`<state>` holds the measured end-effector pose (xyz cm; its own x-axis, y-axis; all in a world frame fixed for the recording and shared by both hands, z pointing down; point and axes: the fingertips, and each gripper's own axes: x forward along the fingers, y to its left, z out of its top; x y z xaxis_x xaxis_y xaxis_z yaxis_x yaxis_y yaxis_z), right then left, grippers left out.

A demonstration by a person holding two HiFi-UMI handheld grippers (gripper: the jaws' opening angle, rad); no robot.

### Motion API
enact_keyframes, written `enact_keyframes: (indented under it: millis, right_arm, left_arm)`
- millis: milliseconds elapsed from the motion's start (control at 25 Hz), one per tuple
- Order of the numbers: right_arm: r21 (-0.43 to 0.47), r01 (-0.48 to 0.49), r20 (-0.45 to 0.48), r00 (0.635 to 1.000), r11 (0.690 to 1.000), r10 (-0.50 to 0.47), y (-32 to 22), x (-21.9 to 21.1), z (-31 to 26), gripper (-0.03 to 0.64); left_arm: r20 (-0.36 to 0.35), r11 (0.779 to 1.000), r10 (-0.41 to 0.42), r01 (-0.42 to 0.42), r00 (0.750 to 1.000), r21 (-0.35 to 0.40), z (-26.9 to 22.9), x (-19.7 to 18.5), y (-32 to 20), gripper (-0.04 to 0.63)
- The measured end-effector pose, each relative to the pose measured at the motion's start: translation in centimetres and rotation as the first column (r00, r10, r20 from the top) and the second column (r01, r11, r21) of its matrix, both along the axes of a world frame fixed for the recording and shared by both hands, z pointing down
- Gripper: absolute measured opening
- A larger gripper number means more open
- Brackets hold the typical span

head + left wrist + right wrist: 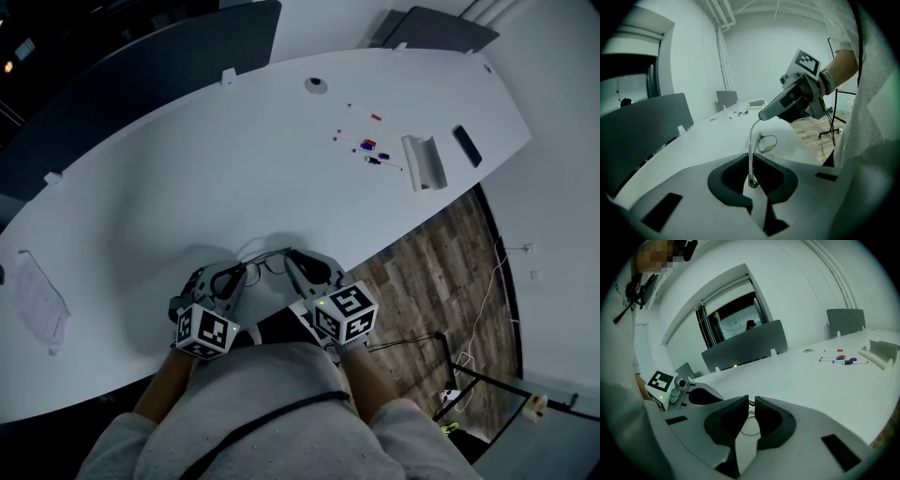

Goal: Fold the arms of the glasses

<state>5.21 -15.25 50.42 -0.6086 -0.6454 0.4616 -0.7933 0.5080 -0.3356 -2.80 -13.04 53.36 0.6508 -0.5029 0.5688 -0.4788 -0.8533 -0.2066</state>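
Observation:
Thin wire-framed glasses (pixel 265 262) lie at the white table's (pixel 187 187) near edge, between my two grippers. My left gripper (pixel 239 274) is shut on one arm of the glasses (pixel 750 154). That arm rises from the jaws and bends toward the right gripper's tip (pixel 761 116). A lens (pixel 768 143) hangs just beyond it. My right gripper (pixel 751 401) has its jaws a narrow gap apart. A bit of dark frame wire (pixel 751 404) sits in that gap, and a lens rim (pixel 750 431) shows below. I see no pad pressing on the wire.
Several markers (pixel 367 145), a white holder (pixel 424 161) and a flat black object (pixel 467 145) lie at the table's far right. A sheet of paper (pixel 39 302) lies at the left. Wooden floor (pixel 441 272) with cables and a stand begins right of the table edge.

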Motion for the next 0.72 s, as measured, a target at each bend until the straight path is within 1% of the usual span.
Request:
enact_keyframes:
  millis: [240,440,600,720]
  right_arm:
    - [-0.038,-0.035,-0.027,0.999,0.999,0.034,0.0,1.0,2.1,0.051]
    - [-0.039,-0.033,-0.049,0.998,0.999,0.031,0.0,1.4,2.8,0.052]
    - [-0.021,-0.034,-0.056,0.998,0.999,0.033,0.5,1.6,3.1,0.052]
    - [-0.021,-0.038,-0.084,0.996,0.999,0.036,1.1,1.9,3.5,0.055]
  left_arm:
    - [0.051,0.999,0.040,-0.041,0.998,0.027,0.5,0.5,0.4,0.040]
    - [0.076,0.997,0.054,-0.058,0.996,0.049,0.6,0.8,0.5,0.038]
    - [0.130,0.990,0.084,-0.097,0.988,0.102,0.5,1.2,0.9,0.038]
    - [0.180,0.980,0.105,-0.133,0.978,0.151,0.6,1.5,1.2,0.035]
